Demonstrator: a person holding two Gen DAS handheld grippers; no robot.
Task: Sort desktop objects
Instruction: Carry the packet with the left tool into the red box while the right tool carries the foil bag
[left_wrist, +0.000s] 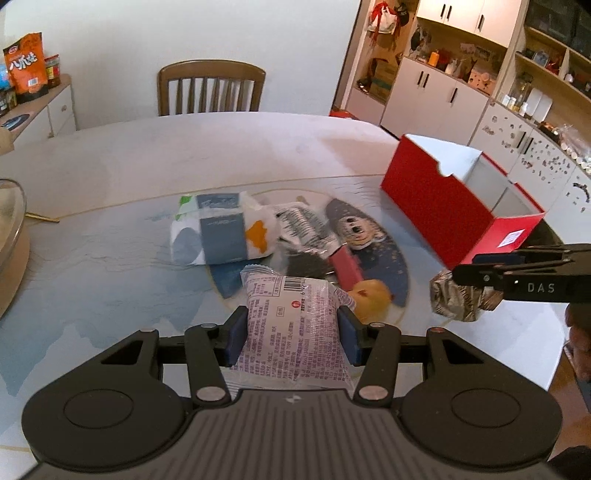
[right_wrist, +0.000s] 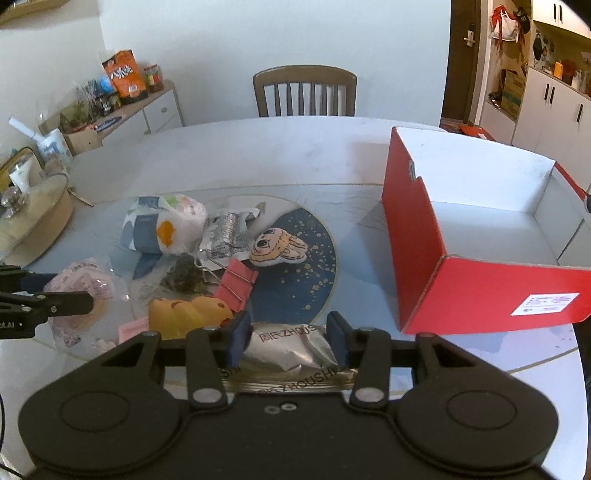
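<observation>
Both claws loaded above the table (left_wrist: 110, 155): left gripper (left_wrist: 291, 334) clamps the pink snack packet (left_wrist: 291, 325) mid-body, right gripper (right_wrist: 290, 341) pinches the silver foil pouch (right_wrist: 291, 345); both look light, crinkly, slippery, so broadside holds suit, red box (right_wrist: 480, 288) nearby.

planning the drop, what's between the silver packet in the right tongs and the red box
Only bare table, seen in the right wrist view: the silver packet is held in the right tongs, and the red box stands just beyond, to its right.
</observation>
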